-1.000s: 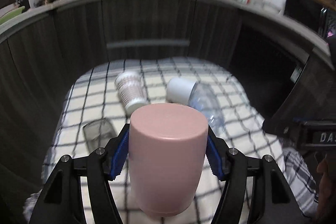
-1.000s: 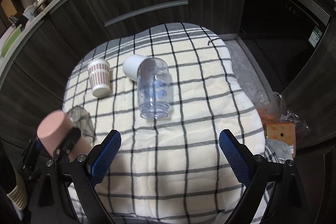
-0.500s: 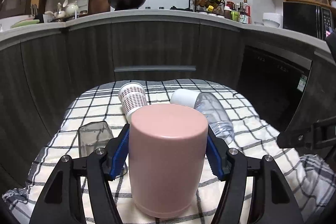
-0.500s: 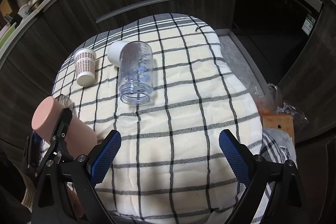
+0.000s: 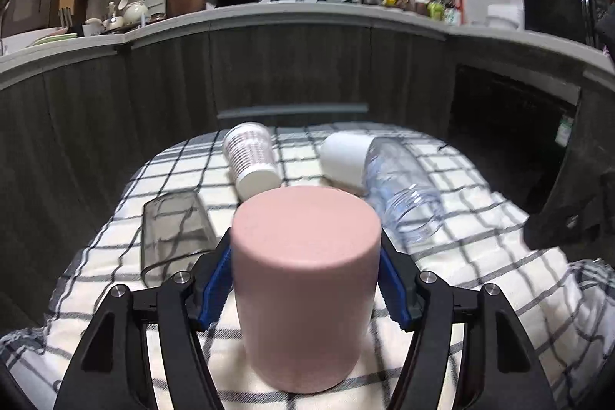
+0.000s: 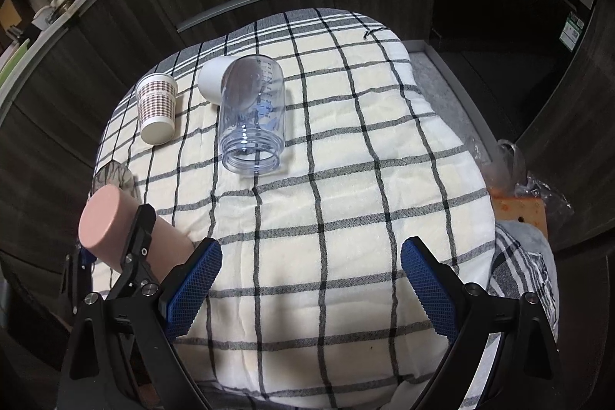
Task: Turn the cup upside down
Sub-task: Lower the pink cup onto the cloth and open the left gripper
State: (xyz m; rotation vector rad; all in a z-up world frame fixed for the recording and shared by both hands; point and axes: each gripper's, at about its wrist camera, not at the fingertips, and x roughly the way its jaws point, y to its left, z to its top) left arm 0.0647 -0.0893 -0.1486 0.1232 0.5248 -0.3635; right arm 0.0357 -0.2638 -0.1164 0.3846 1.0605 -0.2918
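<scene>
- Cup: matte pink cylindrical cup [image 5: 305, 289] sits closed end up, mouth down against the checked cream-and-black cloth [image 5: 480, 279], at the near left of the cloth.
- Left gripper [image 5: 305, 289] is clamped on that pink cup, blue ribbed pads [image 5: 215, 281] pressed against both of its sides about mid-height (contact looks firm, no gap visible).
- In the right wrist view the same pink cup [image 6: 115, 223] shows at the left edge, flat closed end facing up and left, with the left gripper's black finger [image 6: 136, 248] across it.
- Right gripper [image 6: 311, 289] hovers over the near middle of the cloth [image 6: 346, 218], jaws spread wide with nothing between the blue pads.
- Smoky translucent plastic tumbler [image 5: 175, 231] lies just beside the pink cup on its left, on its side.
- Paper cup with a brown dot pattern [image 6: 157, 108] lies on its side at the far left of the cloth, white base toward the camera.
- Clear plastic measuring jar with blue markings [image 6: 251, 116] lies on its side near the far middle, open threaded mouth facing the near side.
- White plain cup [image 6: 213, 83] lies touching the jar's far end, partly hidden behind it.
- Dark wood-grain cabinet fronts [image 5: 288, 72] stand behind the cloth, under a grey countertop (clutter on it too small to identify).
</scene>
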